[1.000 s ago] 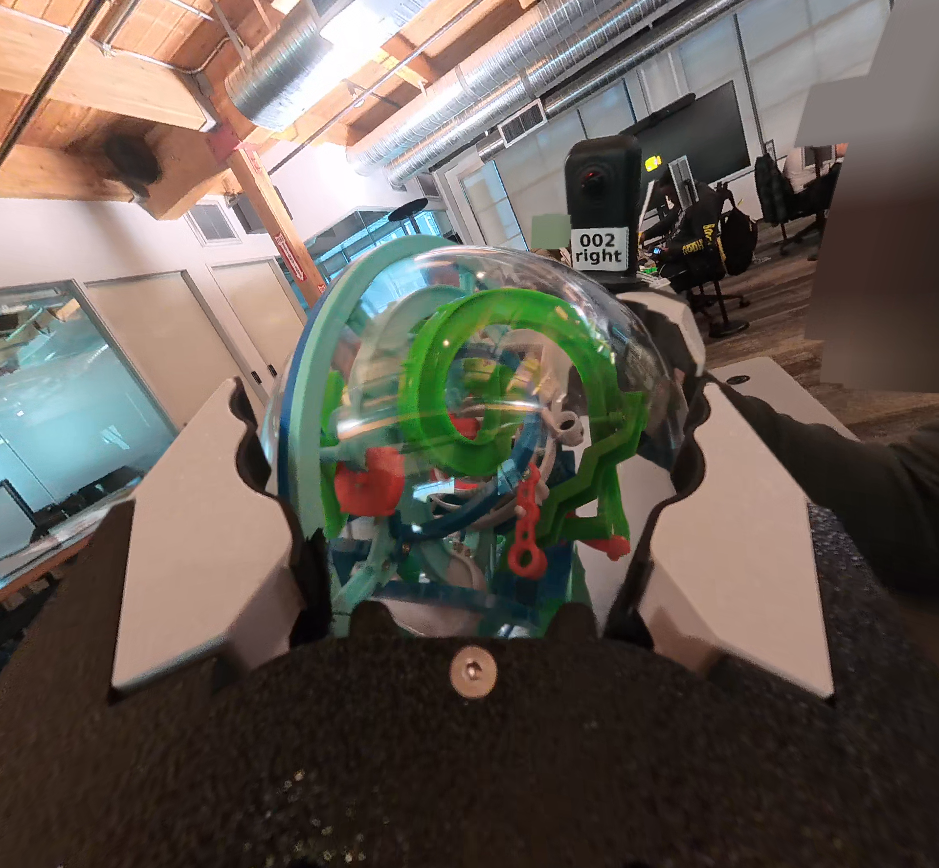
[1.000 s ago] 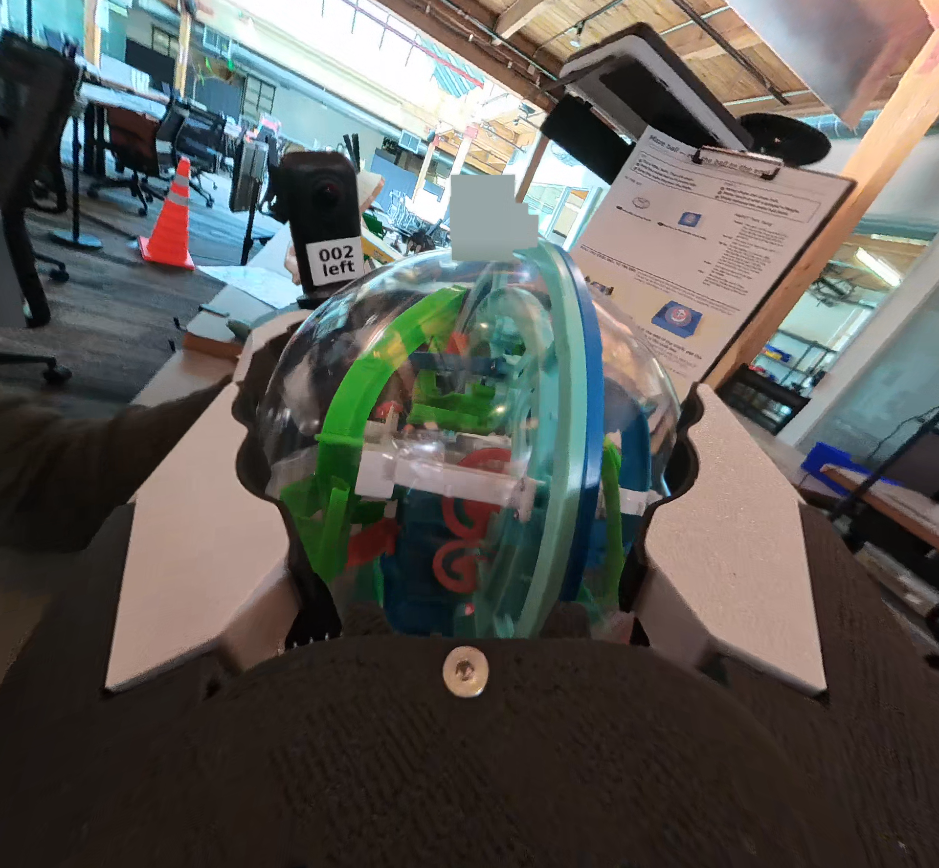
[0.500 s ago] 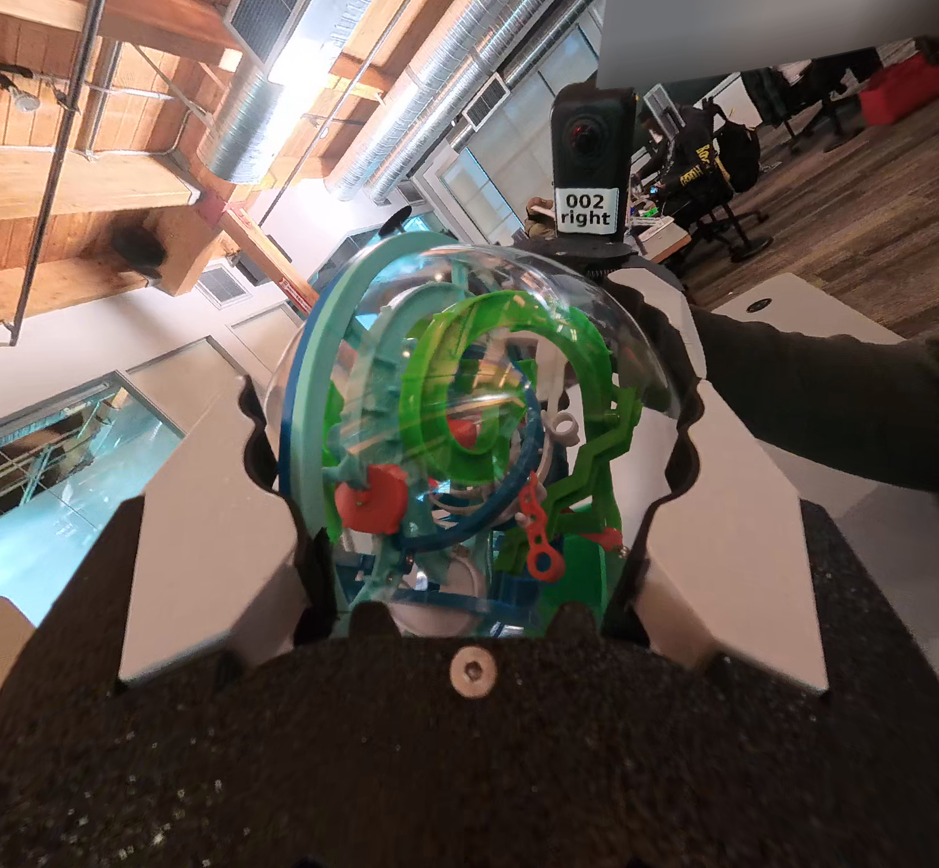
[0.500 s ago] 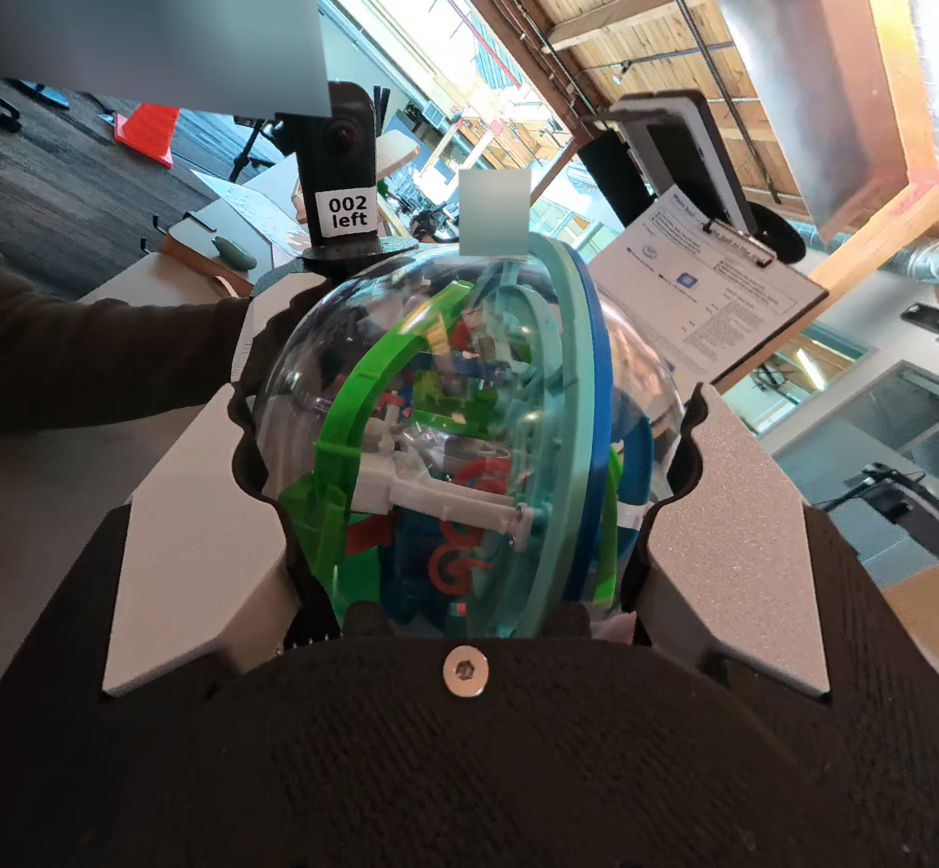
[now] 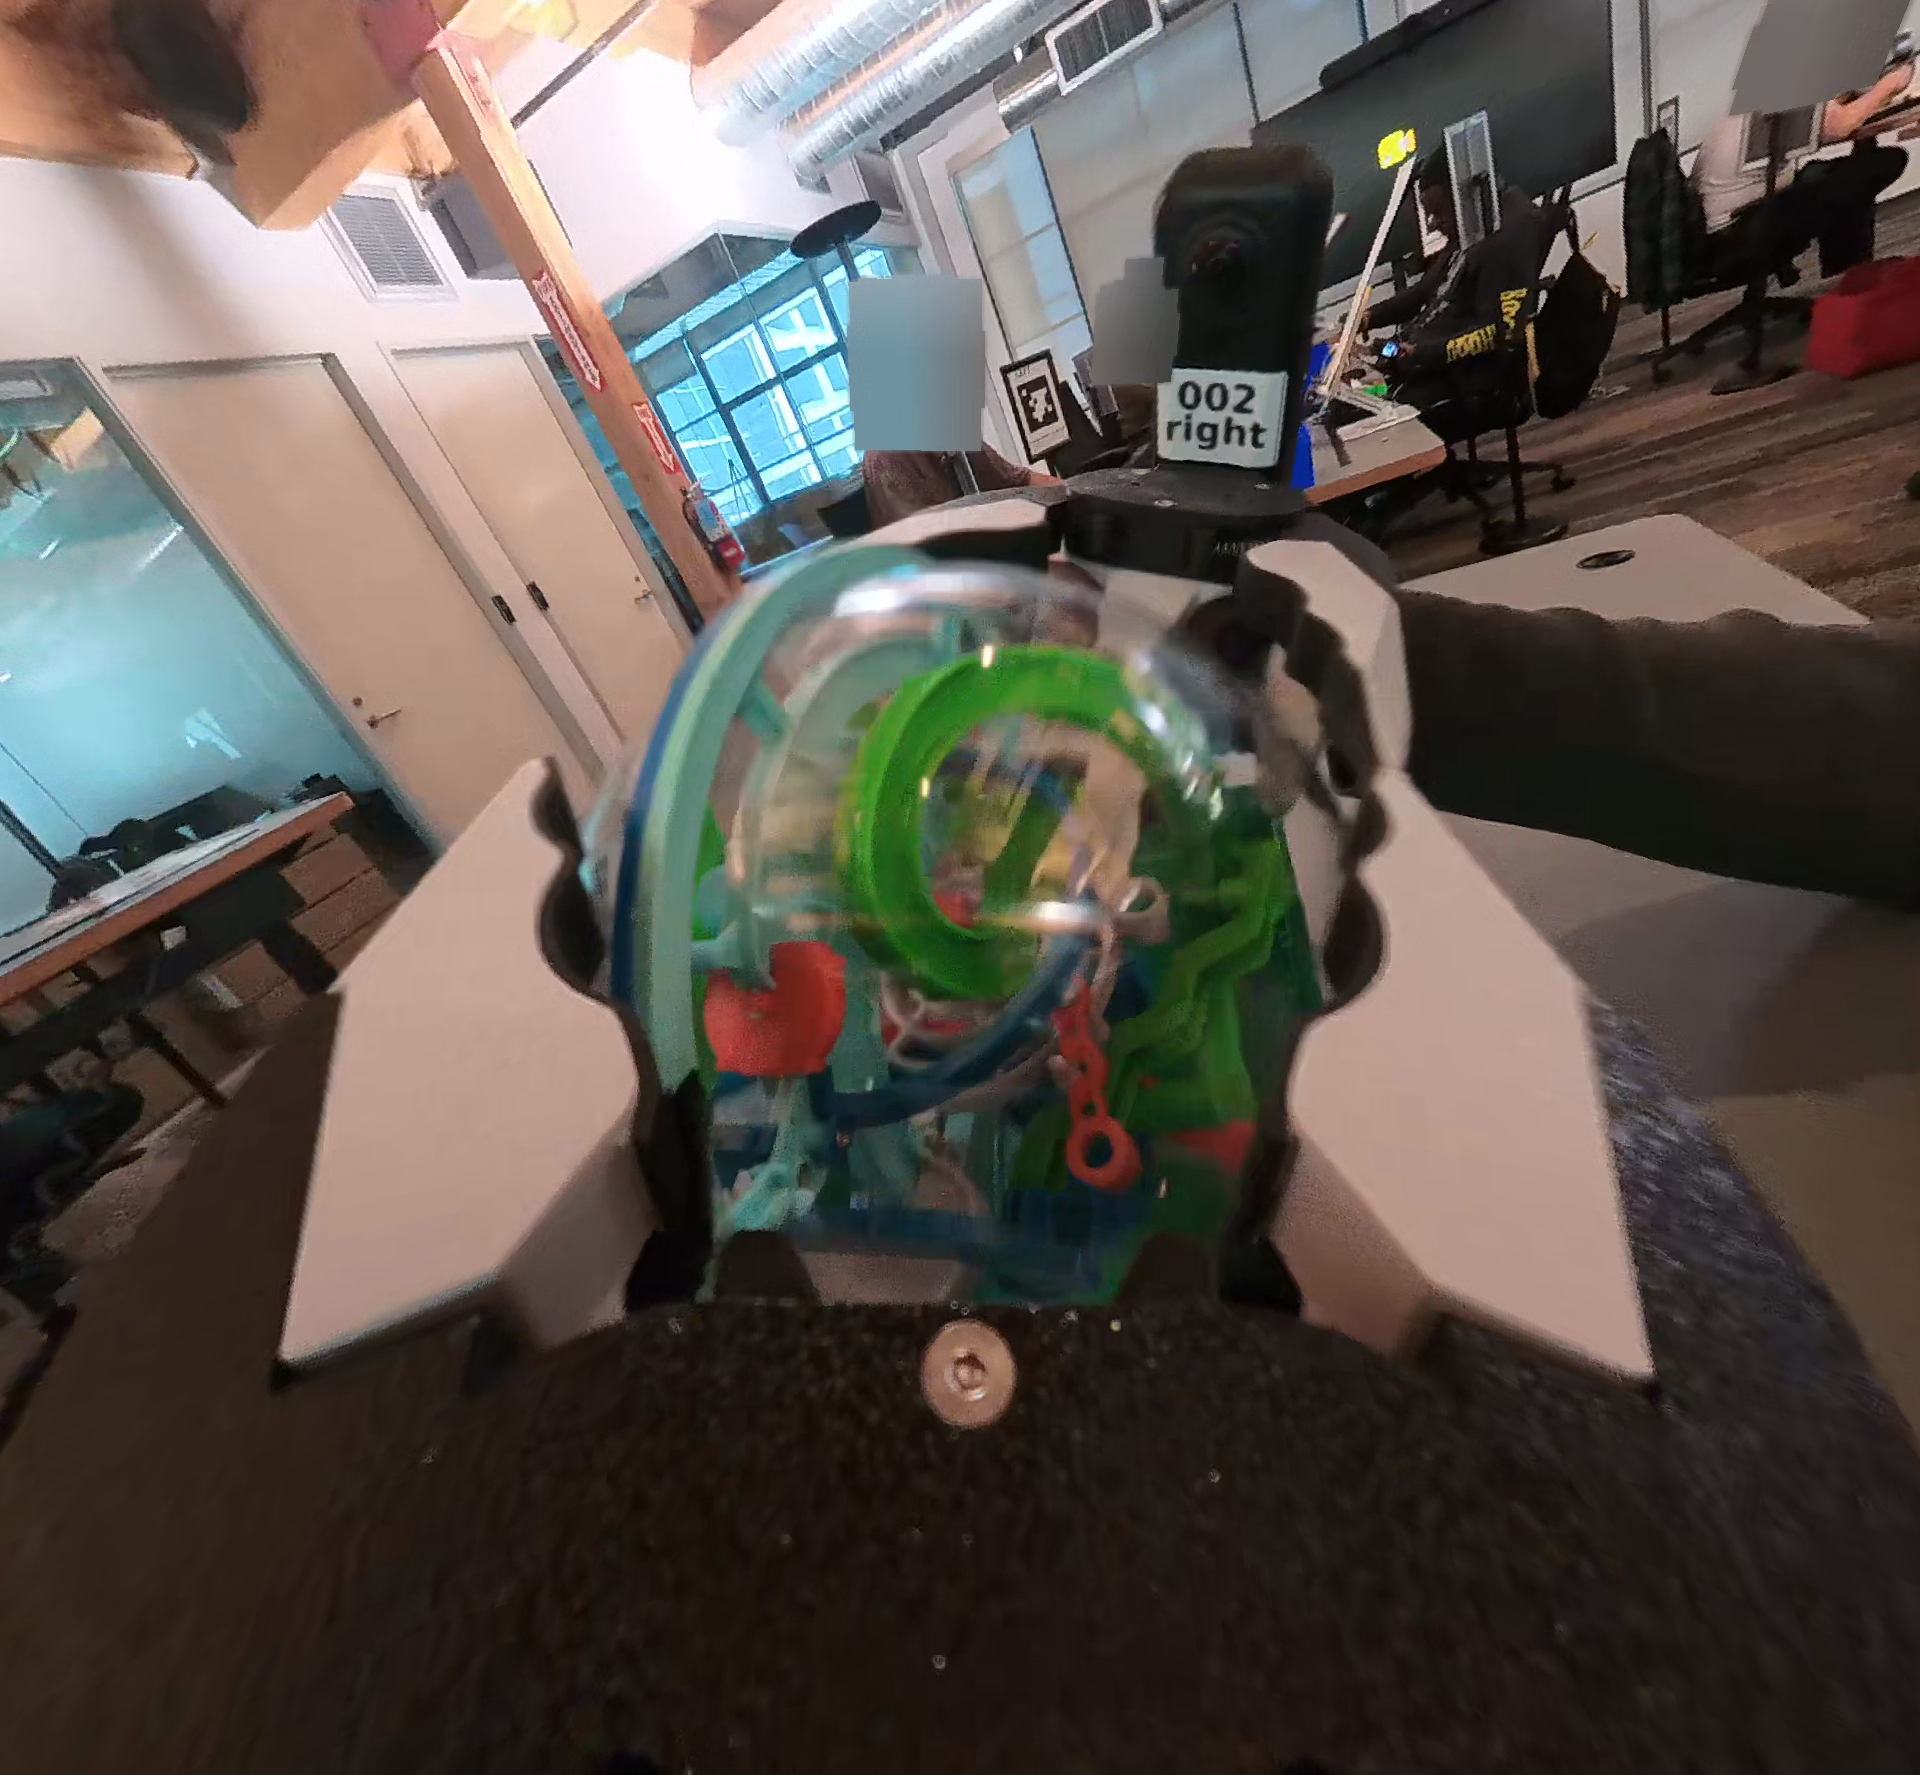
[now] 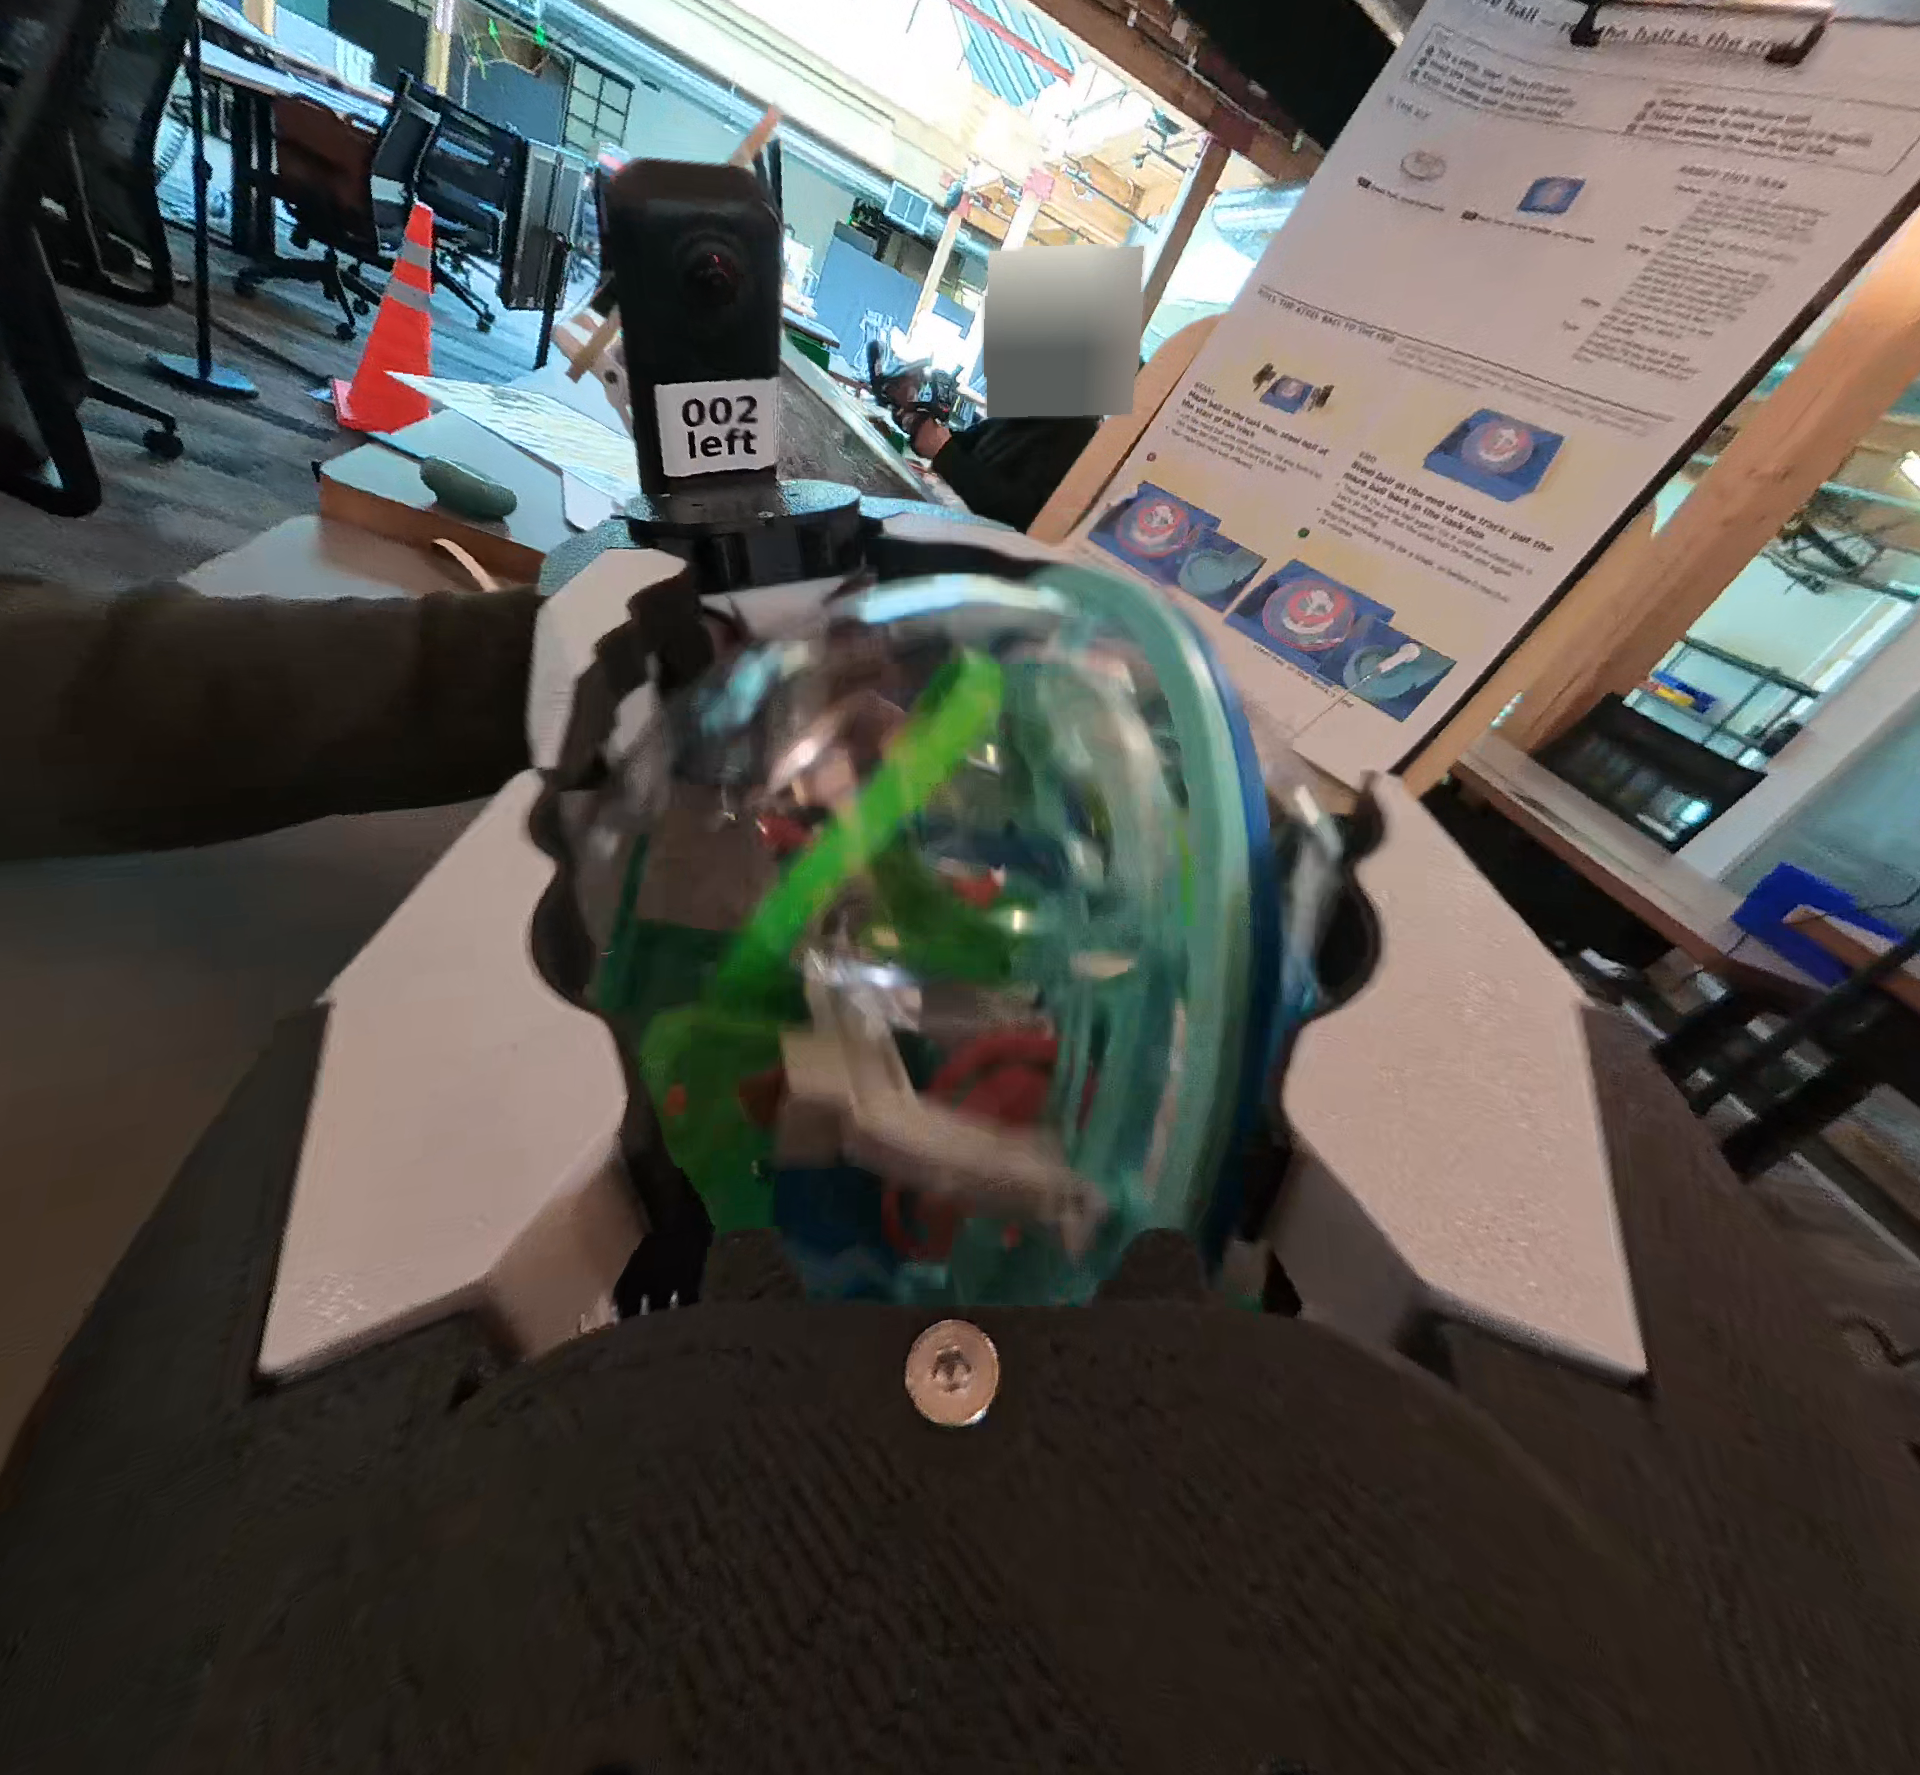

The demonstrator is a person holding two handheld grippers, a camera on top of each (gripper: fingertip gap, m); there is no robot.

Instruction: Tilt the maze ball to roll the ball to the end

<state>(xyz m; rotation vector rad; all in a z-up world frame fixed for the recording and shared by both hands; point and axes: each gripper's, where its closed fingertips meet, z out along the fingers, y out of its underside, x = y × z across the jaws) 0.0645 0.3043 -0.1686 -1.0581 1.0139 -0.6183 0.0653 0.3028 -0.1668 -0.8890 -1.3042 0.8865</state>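
Observation:
The maze ball [image 5: 966, 915] is a clear sphere with green, blue, teal and red tracks inside. It is held up in the air between my two grippers. My left gripper [image 5: 961, 884] is shut on it, with its scalloped pads [image 5: 566, 884] pressed on both sides. My right gripper [image 6: 956, 904] is shut on the same maze ball [image 6: 935, 946] from the opposite side. Each gripper shows beyond the ball in the other's view: the right gripper [image 5: 1226, 520] and the left gripper [image 6: 727, 530]. The small ball inside is not discernible.
A clipboard with an instruction sheet [image 6: 1507, 354] stands at the right. An orange cone [image 6: 400, 323], office chairs and desks are behind. A dark sleeve [image 5: 1662, 749] reaches in from the right. A wooden post [image 5: 561, 291] and doors are on the left.
Both grippers have swung down with the maze ball, so the views show more of the room and less ceiling. The ball is blurred by motion. Both grasps have held.

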